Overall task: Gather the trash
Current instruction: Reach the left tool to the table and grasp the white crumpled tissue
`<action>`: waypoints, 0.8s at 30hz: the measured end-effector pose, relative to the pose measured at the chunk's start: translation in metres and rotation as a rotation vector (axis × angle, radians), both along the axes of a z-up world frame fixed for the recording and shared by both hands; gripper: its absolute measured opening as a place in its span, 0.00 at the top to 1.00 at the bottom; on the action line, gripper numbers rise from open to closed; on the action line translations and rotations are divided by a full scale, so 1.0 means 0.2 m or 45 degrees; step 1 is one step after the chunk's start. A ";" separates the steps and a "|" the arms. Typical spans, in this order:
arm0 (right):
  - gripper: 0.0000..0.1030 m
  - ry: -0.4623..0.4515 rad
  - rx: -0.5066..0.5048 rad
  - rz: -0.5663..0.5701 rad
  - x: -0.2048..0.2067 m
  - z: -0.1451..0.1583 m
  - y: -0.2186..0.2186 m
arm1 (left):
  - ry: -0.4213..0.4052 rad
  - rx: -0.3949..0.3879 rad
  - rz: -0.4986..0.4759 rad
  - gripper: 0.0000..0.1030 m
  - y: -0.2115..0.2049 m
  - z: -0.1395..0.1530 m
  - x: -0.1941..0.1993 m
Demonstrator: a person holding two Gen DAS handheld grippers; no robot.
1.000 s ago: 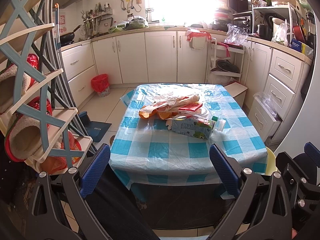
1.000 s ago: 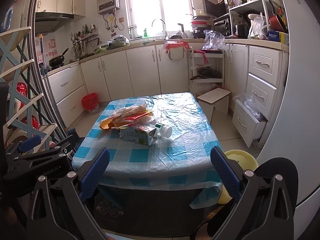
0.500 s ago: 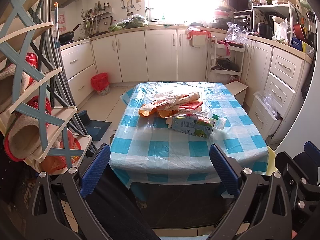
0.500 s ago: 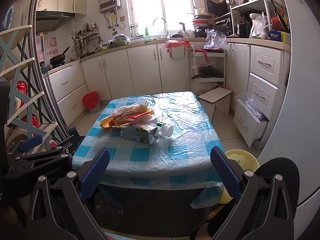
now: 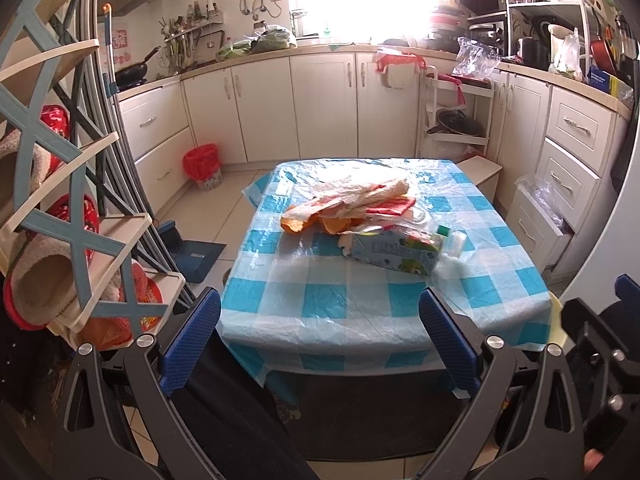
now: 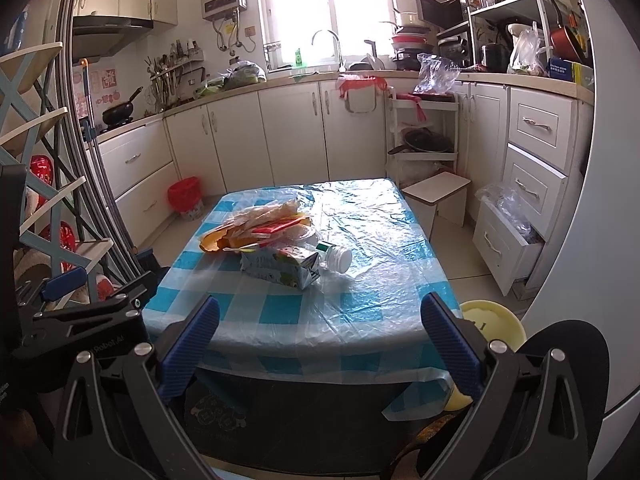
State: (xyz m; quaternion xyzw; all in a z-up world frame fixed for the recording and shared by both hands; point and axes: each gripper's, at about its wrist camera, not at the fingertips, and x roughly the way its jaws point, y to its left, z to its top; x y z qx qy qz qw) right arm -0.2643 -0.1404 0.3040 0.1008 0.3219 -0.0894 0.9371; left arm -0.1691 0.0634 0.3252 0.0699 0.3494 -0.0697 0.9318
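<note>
1. The left gripper [image 5: 320, 316] is held with its blue-padded fingers [image 5: 192, 336] spread wide at the bottom of the left wrist frame; nothing is held between them.
2. The right gripper [image 6: 320, 320] is likewise seen spread apart at the bottom of the right wrist frame, with nothing pinched.
3. The trash is found on the table [image 5: 360, 304], which is covered by a blue-and-white checked plastic cloth, in the centre of both frames, above and well apart from both pairs of fingers.
4. A flattened carton [image 5: 394, 250] is seen lying on its side nearest the grippers, with a small bottle [image 6: 336, 256] touching its right end.
5. Behind the carton, toward the upper middle of the frame, a heap of wrappers [image 5: 352, 202] is piled.
6. A red-lined waste bin [image 5: 202, 166] is seen on the floor at the left, by the cabinets.
</note>
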 end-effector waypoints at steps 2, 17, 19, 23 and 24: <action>0.06 0.003 0.020 -0.007 0.03 -0.02 -0.02 | -0.005 0.009 0.006 0.08 0.02 0.00 0.08; 0.06 0.166 0.065 0.010 0.25 -0.31 -0.11 | 0.044 0.152 -0.082 0.08 -0.05 -0.46 0.69; 0.06 0.191 0.075 0.013 0.27 -0.35 -0.12 | 0.066 0.120 -0.123 0.08 -0.08 -0.46 0.78; 0.06 0.246 0.095 0.036 0.30 -0.43 -0.11 | 0.133 0.016 -0.140 0.08 -0.16 -0.47 0.97; 0.06 0.254 0.099 0.041 0.31 -0.44 -0.11 | 0.144 -0.009 -0.127 0.08 -0.18 -0.48 1.04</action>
